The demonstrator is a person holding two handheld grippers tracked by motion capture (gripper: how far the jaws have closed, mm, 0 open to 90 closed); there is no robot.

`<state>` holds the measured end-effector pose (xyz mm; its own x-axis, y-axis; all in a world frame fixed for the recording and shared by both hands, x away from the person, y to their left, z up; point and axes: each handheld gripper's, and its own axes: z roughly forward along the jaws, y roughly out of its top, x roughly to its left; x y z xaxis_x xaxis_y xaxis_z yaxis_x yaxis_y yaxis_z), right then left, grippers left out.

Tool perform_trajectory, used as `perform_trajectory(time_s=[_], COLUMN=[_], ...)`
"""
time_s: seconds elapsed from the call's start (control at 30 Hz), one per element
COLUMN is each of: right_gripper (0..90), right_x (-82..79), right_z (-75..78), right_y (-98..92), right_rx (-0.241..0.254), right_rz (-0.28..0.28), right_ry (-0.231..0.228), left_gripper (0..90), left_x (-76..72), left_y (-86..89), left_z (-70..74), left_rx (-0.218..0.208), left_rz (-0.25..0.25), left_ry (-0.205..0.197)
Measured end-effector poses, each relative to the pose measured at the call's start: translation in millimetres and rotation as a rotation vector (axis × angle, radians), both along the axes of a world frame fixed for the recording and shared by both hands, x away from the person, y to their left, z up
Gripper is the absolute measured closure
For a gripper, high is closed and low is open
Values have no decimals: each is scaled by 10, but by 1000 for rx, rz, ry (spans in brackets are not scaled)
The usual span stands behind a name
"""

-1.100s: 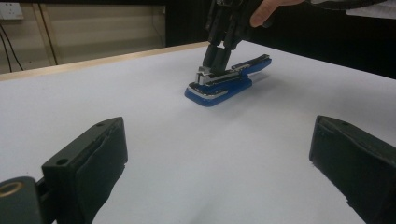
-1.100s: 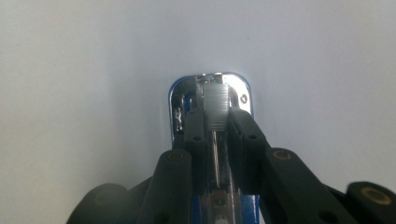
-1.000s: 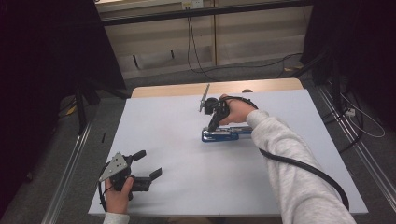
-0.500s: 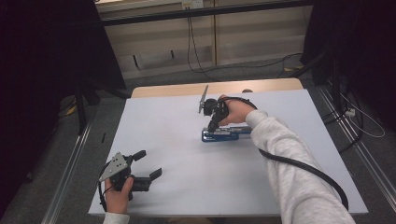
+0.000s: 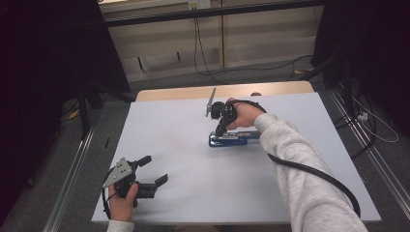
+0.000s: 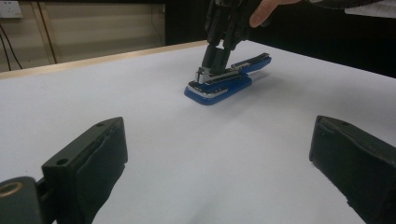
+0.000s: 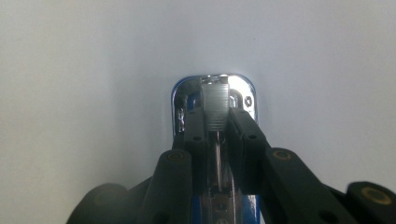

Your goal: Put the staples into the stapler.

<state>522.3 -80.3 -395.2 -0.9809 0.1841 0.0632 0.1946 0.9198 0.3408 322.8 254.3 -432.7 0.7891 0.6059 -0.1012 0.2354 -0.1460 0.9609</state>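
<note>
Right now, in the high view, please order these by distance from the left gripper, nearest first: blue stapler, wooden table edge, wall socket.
1. Blue stapler, mid-table, up and right of the left gripper.
2. Wooden table edge, far side.
3. Wall socket, top of the back wall.

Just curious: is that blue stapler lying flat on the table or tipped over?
Flat. The stapler rests base-down on the table, with the right gripper clamped on its metal top.

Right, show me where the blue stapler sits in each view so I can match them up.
High view: the blue stapler lies centre-right on the white table, under the right gripper.
Left gripper view: upper middle, beyond the open left gripper.
Right gripper view: centre, nose pointing up.
Shared landmark: the right gripper's jaws clamped on the stapler's metal top near its nose.
</note>
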Motion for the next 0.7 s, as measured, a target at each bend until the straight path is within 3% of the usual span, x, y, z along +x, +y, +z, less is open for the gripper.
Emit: perform_trajectory(time_s=[0.4,0.7], right_gripper=[774,688], right_x=[5,-14], right_z=[-7,-10], right_y=[-5,-35], right_rx=[14,43], right_rz=[5,-9], right_ry=[-3,-1], left_gripper=[43,43], left_x=[-3,-3], left_y=[-11,-13], left_z=[-2,-3], left_rx=[4,6], left_rz=[-5,-8], left_ry=[7,9])
